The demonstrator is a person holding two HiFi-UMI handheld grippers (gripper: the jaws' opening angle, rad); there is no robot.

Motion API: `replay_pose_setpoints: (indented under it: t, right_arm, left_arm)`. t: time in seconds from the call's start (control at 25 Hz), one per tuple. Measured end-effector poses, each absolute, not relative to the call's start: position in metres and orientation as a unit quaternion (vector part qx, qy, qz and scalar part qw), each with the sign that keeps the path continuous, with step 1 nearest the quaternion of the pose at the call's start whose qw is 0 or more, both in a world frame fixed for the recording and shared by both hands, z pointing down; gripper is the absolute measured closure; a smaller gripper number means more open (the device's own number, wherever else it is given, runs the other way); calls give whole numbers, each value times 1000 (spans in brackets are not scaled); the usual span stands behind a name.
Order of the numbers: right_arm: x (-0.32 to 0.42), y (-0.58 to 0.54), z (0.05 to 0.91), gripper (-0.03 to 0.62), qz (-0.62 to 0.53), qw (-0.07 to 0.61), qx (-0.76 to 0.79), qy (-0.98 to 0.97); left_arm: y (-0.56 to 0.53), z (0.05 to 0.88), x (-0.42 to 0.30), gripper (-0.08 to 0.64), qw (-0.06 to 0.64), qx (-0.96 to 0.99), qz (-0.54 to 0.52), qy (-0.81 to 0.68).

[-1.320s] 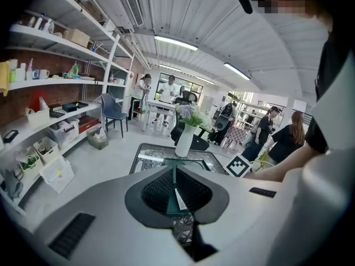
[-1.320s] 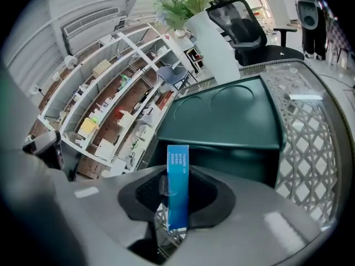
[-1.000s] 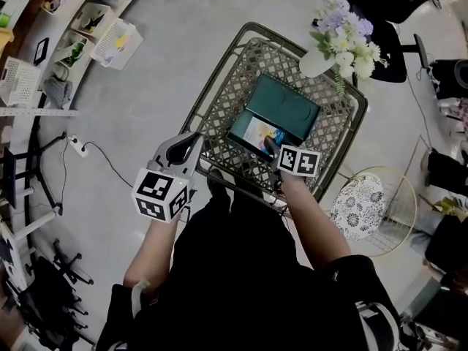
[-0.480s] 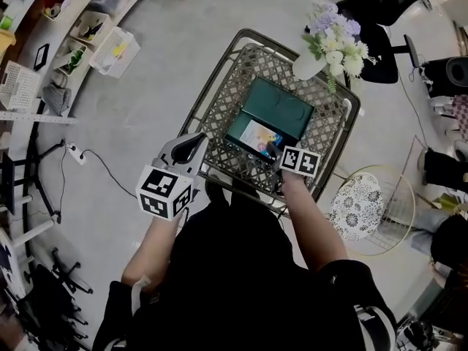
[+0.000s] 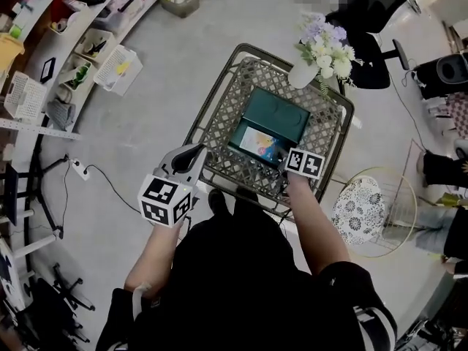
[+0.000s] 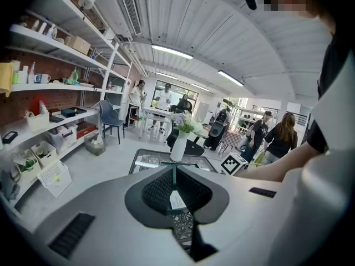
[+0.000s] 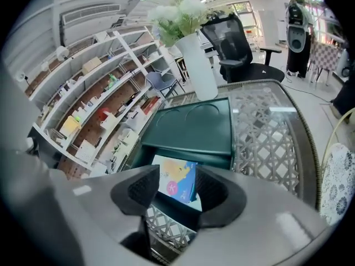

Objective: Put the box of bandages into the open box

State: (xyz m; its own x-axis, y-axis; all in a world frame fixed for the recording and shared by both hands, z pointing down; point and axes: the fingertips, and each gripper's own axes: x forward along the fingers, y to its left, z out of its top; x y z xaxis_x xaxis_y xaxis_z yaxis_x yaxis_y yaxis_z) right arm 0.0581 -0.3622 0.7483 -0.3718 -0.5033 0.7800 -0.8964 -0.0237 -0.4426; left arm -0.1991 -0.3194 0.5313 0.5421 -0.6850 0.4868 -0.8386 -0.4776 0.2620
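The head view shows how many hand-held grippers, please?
2: left hand-held gripper at the table's left edge; right hand-held gripper, jaws just opening, bandage box between them.

One bandage box (image 5: 259, 144), one open box (image 5: 280, 110), one vase (image 5: 301, 76).

We see a dark green open box (image 5: 276, 114) on the bench (image 5: 219, 119), which is a grey-brown woven lattice. The box of bandages (image 5: 260, 144) is printed blue, yellow and pink. The pale grey left gripper (image 5: 191, 154) and right gripper (image 5: 284, 154) bear black-and-white square markers. The white vase (image 5: 301, 74) holds white and lilac flowers.
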Motion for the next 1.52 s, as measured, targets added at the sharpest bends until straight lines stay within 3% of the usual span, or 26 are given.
replay_pose_setpoints:
  t: [0.32,0.88,1.32,1.52]
  right_arm:
    - [61,-356,666,380,420,137,550,-709]
    - [44,-327,524,397,261,106,529,-801]
    - [87,-310,423,481,157,44,503,-849]
    - [111,-292,372,547,95,-31,476,-873]
  left_arm:
    - [-301,507,-205,537,207,863,139,-439]
    - [-304,463,-166,537,155,899,110,-395]
    - [-310,421,-138,537,131,891,92,-426]
    - [-306,401,-146,537,119,874,83,-463]
